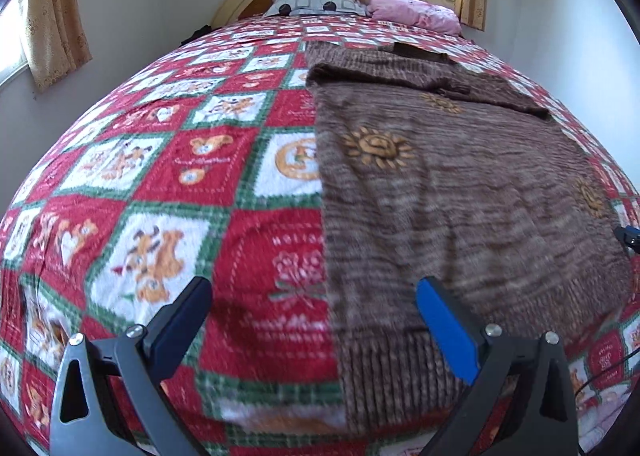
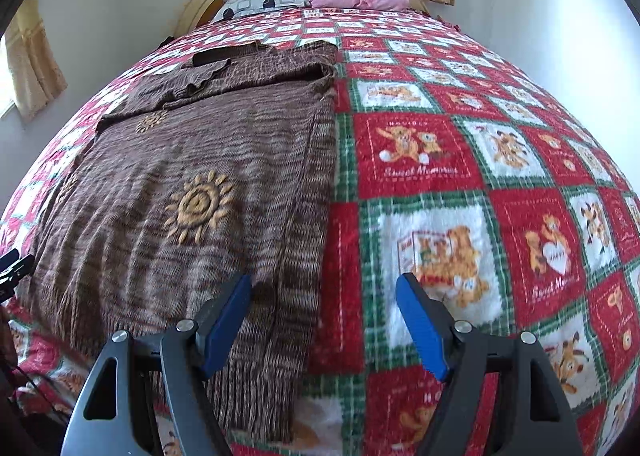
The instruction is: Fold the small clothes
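Your brown knitted sweater with orange sun motifs [image 1: 460, 192] is lying flat on the red-and-green patchwork bed cover [image 1: 160, 176], filling the right of the left view. Its sleeves appear folded in already; the body fold is still outstanding. Your left gripper [image 1: 316, 320] and right gripper [image 2: 324, 312] are hovering at the hem corners, jaws wide, holding nothing.

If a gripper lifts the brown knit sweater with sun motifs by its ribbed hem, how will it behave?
The brown knit sweater with sun motifs likely droops floppily: it lies flat and wrinkled. Its thick knit suggests moderate weight. The fuzzy red patchwork blanket probably drags on it rather than letting it slide.
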{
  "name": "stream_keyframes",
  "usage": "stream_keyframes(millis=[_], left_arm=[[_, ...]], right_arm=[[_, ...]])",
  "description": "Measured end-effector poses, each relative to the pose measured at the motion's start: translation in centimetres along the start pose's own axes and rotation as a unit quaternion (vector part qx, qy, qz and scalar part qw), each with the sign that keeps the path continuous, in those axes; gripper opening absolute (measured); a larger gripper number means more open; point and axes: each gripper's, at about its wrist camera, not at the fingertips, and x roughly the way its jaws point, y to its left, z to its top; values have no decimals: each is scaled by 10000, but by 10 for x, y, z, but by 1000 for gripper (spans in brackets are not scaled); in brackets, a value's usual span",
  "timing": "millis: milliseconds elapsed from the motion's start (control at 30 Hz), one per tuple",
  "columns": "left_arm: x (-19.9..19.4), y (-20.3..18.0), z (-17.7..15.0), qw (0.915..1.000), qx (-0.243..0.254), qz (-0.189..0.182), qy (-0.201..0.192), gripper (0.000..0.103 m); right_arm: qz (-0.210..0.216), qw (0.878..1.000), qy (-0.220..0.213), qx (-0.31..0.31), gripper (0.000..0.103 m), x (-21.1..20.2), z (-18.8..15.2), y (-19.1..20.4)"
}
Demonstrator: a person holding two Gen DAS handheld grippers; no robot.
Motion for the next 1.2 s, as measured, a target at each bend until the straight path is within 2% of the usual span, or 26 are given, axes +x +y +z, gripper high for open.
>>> stream_keyframes(millis=[233,400,533,733,767,800,833,867,900,933,967,1100,1200], left_arm=[[-8,-1,-14,9997,-98,-235,-65,103],[-13,-9,-20,9994,13,-319,-102,98],[-17,-10,-24,9994,38,-330,-74,95],[-16,-10,-26,9993,64,-374,-63,95],[-16,-10,-26,9992,72,-388,-30,95],[-16,-9,-25,9991,60,-413,-2,94],[-16,-9,-25,9991,67,-424,13,89],[-19,-9,-26,9989,103,-458,3,78],[-21,-9,-25,9988,136,-473,-15,71],[-23,-10,-25,9985,162,-523,-15,57],[-25,-11,-25,9980,194,-609,-6,48],[-26,-13,-28,9976,271,-643,-41,47],[-26,-11,-29,9977,125,-661,-83,55]], right_arm=[[275,9996,57,104,75,-13,-22,-5],[387,9992,49,81,54,-21,-33,-2],[611,9980,92,91,50,-24,-38,1],[618,9980,108,6,41,-22,-41,6],[626,9980,106,28,36,-22,-41,5],[675,9976,113,51,23,-23,-42,4],[893,9958,140,169,15,-24,-42,0],[1037,9941,168,271,7,-23,-42,-3],[1092,9934,177,303,7,-23,-43,-5],[1135,9929,179,318,7,-22,-43,-6],[1179,9923,184,342,7,-22,-43,-7],[1264,9910,169,400,9,-21,-43,-8],[1224,9921,128,256,14,-23,-44,-3]])
